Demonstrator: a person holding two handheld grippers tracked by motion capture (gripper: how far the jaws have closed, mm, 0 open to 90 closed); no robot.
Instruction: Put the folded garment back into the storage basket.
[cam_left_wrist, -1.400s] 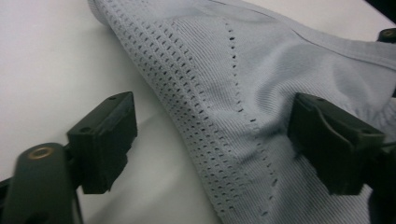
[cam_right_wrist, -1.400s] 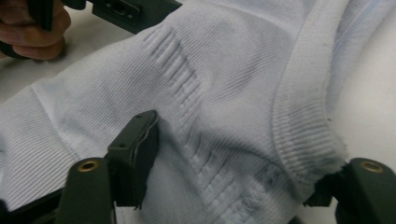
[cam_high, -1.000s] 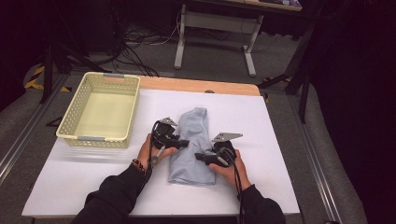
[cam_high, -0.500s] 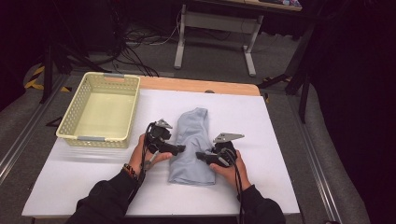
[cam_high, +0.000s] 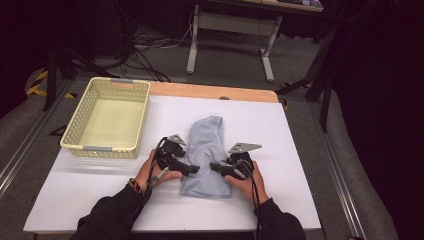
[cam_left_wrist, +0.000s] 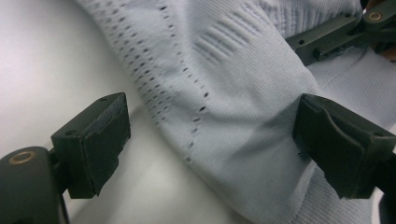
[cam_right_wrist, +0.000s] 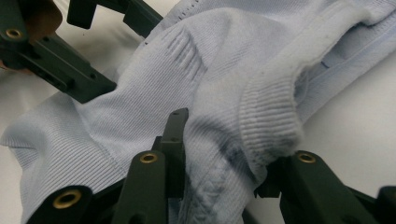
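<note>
Jaws on your left gripper (cam_high: 192, 169) have just been opening and now straddle the pale blue garment's (cam_high: 206, 152) left edge without pressing it, while your right gripper (cam_high: 216, 167) pinches a bunched fold. With the garment lying mid-table (cam_high: 300, 165) beside the basket (cam_high: 75, 140), close your left on both layers before lifting.

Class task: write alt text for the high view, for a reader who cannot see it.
A person's two hand-held grippers meet a folded pale blue garment on a white table, the left gripper open at its left edge and the right gripper pinching its right side. An empty cream basket sits left.
</note>
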